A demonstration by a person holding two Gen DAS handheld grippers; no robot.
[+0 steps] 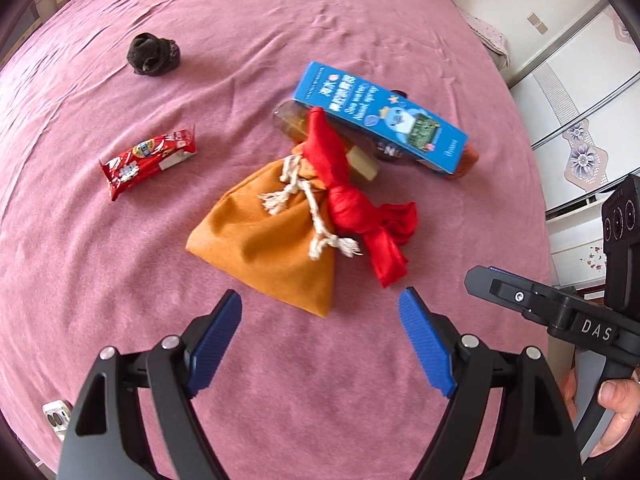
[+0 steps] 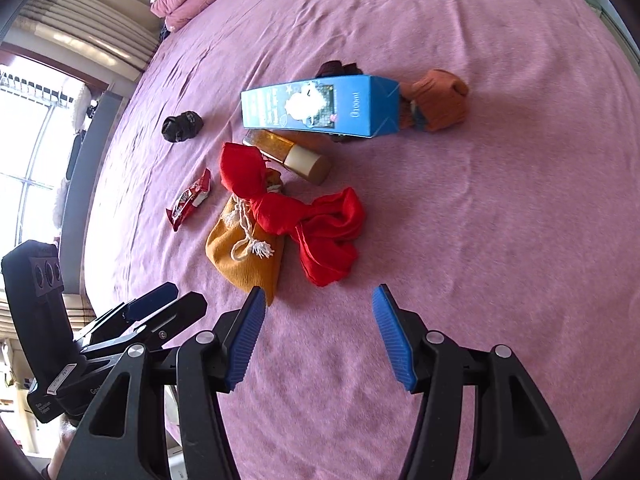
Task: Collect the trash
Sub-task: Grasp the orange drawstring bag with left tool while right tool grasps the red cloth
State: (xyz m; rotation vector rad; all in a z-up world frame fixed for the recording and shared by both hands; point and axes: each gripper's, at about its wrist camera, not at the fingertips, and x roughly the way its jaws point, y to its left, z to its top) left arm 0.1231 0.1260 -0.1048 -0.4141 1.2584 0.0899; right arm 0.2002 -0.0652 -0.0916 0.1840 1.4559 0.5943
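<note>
- The orange drawstring pouch [image 1: 264, 248] lies flat near the middle of the pink bedspread [image 1: 320, 20], its white cord [image 1: 316, 220] trailing over it; everything else sits around it.
- A knotted red cloth [image 1: 352, 204] lies across the pouch's tied neck and spills onto the cover beside it.
- Just beyond the pouch's neck lies an amber bottle [image 2: 288, 152] with a tan cap, on its side, and past that a long blue carton [image 1: 380, 120] (printed with a cartoon figure), also lying down.
- An orange-brown sock bundle [image 2: 440, 100] touches the carton's far end, well apart from the pouch.
- The red snack wrapper [image 1: 148, 160] lies near the pouch's left side, apart from it, untouched.
- Farther off beyond the wrapper sits a dark balled-up sock [image 1: 154, 54].
- The left gripper [image 1: 320, 304] hangs just short of the pouch's bottom edge, blue pads spread wide with nothing between them.
- The right gripper [image 2: 318, 300] hovers close by on the cloth's side, jaws likewise apart and empty; a hand [image 1: 616, 404] grips its handle.
</note>
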